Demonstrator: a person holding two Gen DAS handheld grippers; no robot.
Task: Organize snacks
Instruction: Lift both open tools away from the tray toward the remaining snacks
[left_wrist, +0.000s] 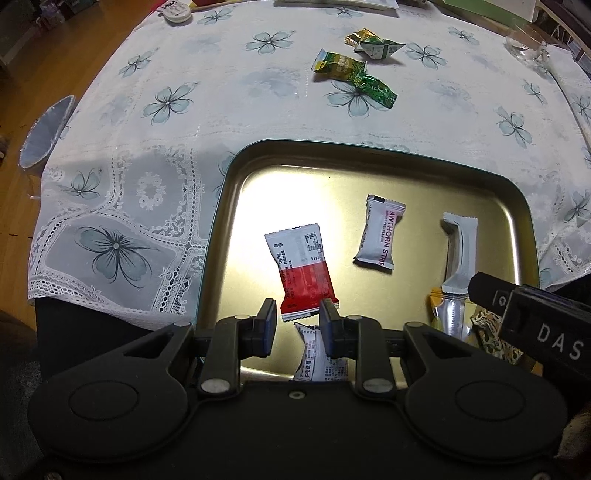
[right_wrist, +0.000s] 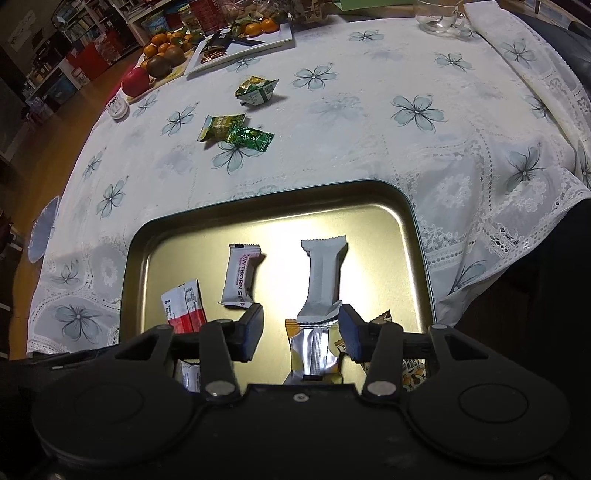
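The floral tablecloth (right_wrist: 406, 147) lies ahead of both tools, and the gold tray (right_wrist: 413, 236) sits right under them with several packets already in it. Three green snack packets (right_wrist: 236, 133) are left out on the cloth — well beyond the tray's far rim, ahead and left of the right gripper (right_wrist: 301, 334), ahead and slightly right of the left gripper (left_wrist: 297, 325). The nearest pair's long axis runs roughly crosswise. Neither seems clearly nearer. Both grippers hover part-open and empty — the right one wider.
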